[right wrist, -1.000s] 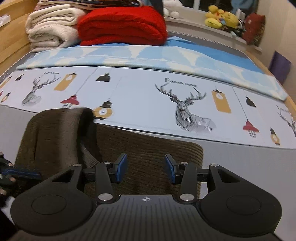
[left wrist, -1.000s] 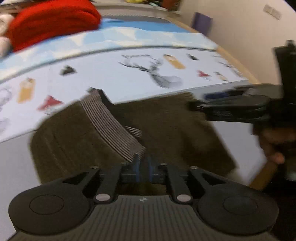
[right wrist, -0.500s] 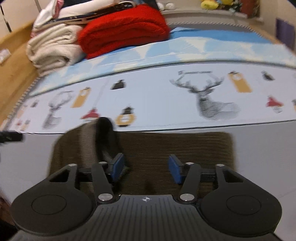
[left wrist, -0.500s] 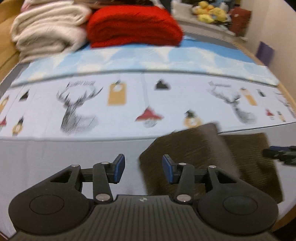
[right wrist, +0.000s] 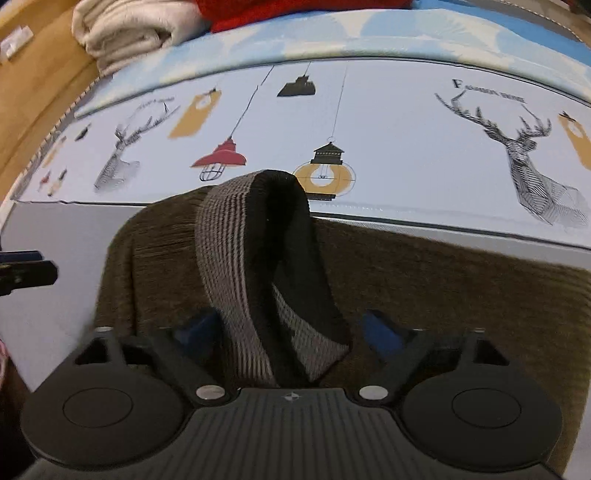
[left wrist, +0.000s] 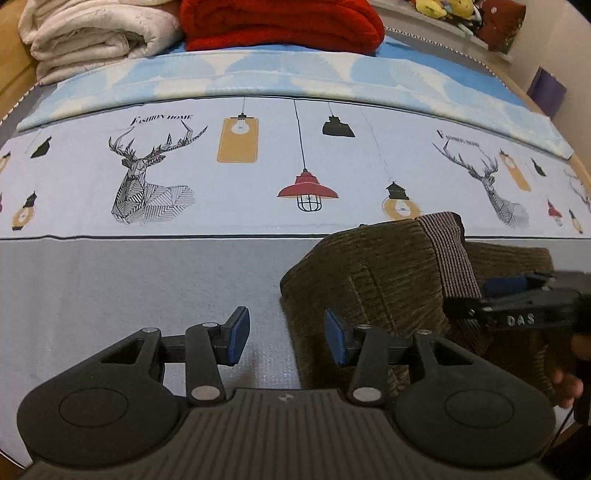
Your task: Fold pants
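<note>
Pants [right wrist: 424, 280] of dark olive corduroy lie folded on the grey near strip of the bed sheet [left wrist: 147, 280], close to the near edge of the bed. Their ribbed grey-and-black waistband [right wrist: 243, 266] stands up in a loop over the folded cloth; in the left wrist view it shows as a striped band [left wrist: 448, 254] crossing the top of the bundle, which sits to the right of centre.

The right gripper [right wrist: 291, 334] is low over the pants with the waistband loop running between its fingers. Its jaws are opening and stand wide, the blue pads [right wrist: 380, 334] clear of the band on either side, so nothing is gripped. In the left wrist view the same tool comes in from the right edge [left wrist: 517, 299], its tip over the pants beside the striped band, and part of a hand [left wrist: 569, 384] shows beneath it.

The left gripper [left wrist: 284, 338] sits to the left of the pants, jaws about half open with nothing held. Its right pad [left wrist: 334, 341] is over the left edge of the corduroy; its left pad is over bare grey sheet.

Farther off, the sheet turns pale with printed deer heads [left wrist: 147, 181], hanging lamps [left wrist: 306, 192] and lanterns. Beyond that lies a light blue patterned cover [left wrist: 295, 74]. At the far side a folded cream blanket [left wrist: 96, 33] sits left of a folded red blanket [left wrist: 280, 22]. Plush toys [left wrist: 443, 7] line a ledge at the far right.
</note>
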`<action>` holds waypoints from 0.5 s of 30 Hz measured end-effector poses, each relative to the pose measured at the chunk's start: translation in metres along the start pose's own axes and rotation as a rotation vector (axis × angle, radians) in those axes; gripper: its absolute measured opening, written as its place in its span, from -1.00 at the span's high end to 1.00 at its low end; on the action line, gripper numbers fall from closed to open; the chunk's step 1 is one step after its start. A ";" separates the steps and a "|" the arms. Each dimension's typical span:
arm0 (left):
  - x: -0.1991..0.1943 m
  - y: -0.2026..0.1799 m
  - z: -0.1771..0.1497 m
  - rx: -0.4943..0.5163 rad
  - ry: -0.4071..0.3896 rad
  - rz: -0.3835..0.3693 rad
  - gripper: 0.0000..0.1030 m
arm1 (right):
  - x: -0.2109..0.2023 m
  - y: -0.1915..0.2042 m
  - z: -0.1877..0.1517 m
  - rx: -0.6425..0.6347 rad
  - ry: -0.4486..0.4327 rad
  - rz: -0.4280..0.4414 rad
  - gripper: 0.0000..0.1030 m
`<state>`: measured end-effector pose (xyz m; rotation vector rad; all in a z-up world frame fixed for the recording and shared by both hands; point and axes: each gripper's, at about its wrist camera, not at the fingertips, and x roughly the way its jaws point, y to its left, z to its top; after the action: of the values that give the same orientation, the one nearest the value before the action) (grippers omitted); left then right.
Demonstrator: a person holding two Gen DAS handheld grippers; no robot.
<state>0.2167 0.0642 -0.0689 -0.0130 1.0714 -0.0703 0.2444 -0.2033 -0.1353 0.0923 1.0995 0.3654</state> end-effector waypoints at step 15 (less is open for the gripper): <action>-0.007 0.003 0.004 -0.039 -0.027 -0.006 0.04 | -0.019 0.018 0.010 -0.151 -0.099 0.136 0.32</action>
<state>0.2176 0.0676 -0.0610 -0.0522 1.0454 -0.0547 0.2409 -0.1915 -0.1100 0.0511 0.9669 0.5588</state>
